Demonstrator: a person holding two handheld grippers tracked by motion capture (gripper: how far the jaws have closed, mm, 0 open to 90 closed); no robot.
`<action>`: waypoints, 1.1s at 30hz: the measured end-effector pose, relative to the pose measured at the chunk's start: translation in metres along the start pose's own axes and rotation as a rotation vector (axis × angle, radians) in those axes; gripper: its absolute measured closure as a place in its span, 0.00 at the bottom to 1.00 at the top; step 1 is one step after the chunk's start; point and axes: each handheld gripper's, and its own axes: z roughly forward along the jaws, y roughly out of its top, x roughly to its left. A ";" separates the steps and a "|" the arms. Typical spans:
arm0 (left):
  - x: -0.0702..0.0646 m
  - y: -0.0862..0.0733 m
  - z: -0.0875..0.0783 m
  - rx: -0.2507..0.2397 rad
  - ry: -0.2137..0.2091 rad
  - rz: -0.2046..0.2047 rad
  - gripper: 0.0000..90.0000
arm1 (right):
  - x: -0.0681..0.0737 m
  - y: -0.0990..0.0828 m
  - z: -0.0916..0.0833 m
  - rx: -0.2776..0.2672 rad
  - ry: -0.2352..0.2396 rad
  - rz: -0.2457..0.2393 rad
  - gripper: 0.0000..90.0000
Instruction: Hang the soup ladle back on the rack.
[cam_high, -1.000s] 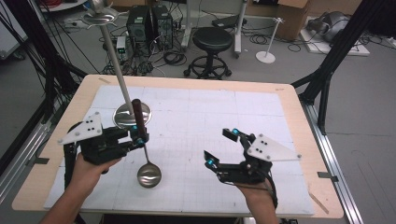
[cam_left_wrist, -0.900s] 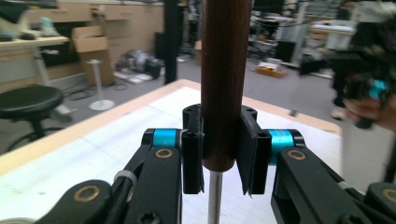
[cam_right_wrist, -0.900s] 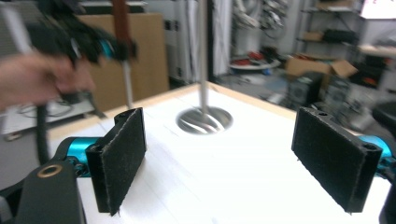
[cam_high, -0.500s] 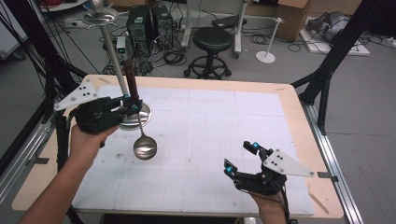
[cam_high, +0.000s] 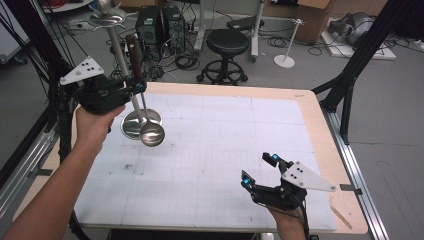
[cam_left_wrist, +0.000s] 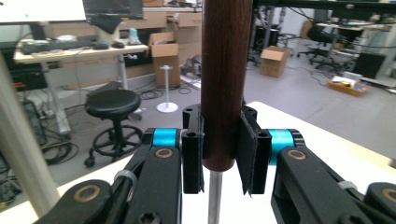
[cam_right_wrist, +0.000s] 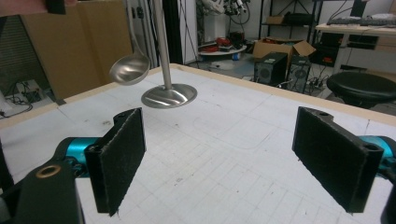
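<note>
Steel ladle (cam_high: 145, 117) — dark wooden handle (cam_left_wrist: 225, 79) uppermost, hanging near-upright, round bowl (cam_right_wrist: 129, 70) lowest, lifted clear above the table's (cam_high: 225, 150) left rear — just beside the stand's disc base (cam_right_wrist: 169, 95).

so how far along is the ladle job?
Done: the ladle is off the table, lifted clear, bowl down beside the stand. In hand: the left gripper is clamped on the wooden handle, holding it upright. Left, as a guess: hanging it on the stand's top, which it isn't on yet. The right gripper sits open and empty over the table's near right.
</note>
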 end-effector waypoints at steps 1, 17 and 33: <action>0.002 0.002 0.002 -0.005 0.010 -0.004 0.82 | 0.000 0.000 0.000 0.001 -0.001 0.004 0.18; 0.013 0.012 0.020 -0.004 0.134 -0.041 0.82 | 0.002 0.002 0.003 -0.003 0.022 0.002 0.18; 0.021 0.010 0.025 0.009 0.188 -0.056 0.82 | 0.004 0.002 0.008 0.005 0.046 0.005 0.18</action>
